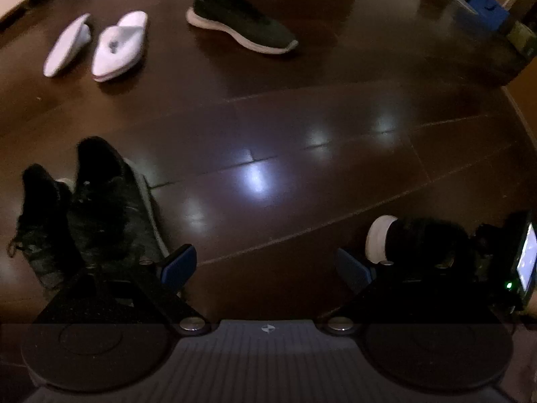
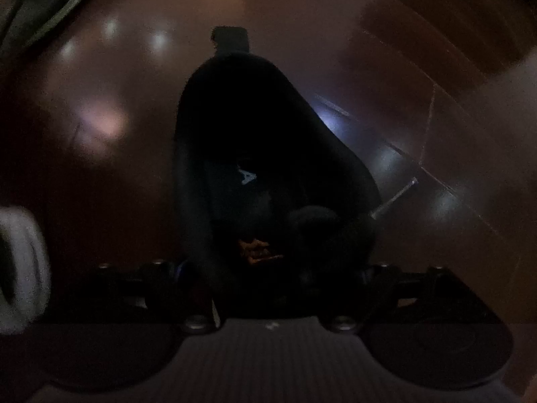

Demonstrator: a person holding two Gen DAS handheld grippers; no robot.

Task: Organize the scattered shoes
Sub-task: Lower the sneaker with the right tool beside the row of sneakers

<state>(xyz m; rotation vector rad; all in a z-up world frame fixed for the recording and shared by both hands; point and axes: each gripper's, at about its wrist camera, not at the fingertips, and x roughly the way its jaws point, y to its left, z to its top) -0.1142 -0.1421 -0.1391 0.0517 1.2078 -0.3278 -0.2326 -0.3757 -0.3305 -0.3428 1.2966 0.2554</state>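
My left gripper (image 1: pixel 265 265) is open over bare dark wood floor, nothing between its blue pads. A pair of dark sneakers (image 1: pixel 97 208) lies just left of its left finger. Farther off lie a single black sneaker with a white sole (image 1: pixel 240 20) and two white slippers (image 1: pixel 97 45). In the right wrist view my right gripper (image 2: pixel 273 270) is shut on a black shoe (image 2: pixel 268 141); its heel tab points away and its opening faces the camera. The same shoe's white heel sole (image 1: pixel 379 238) shows at the lower right of the left wrist view.
Boxes and a blue container (image 1: pixel 483 10) stand along the far right edge of the floor. Something white and blurred (image 2: pixel 20 268) sits at the left edge of the right wrist view. The scene is dim, with lamp glare on the boards (image 1: pixel 255 178).
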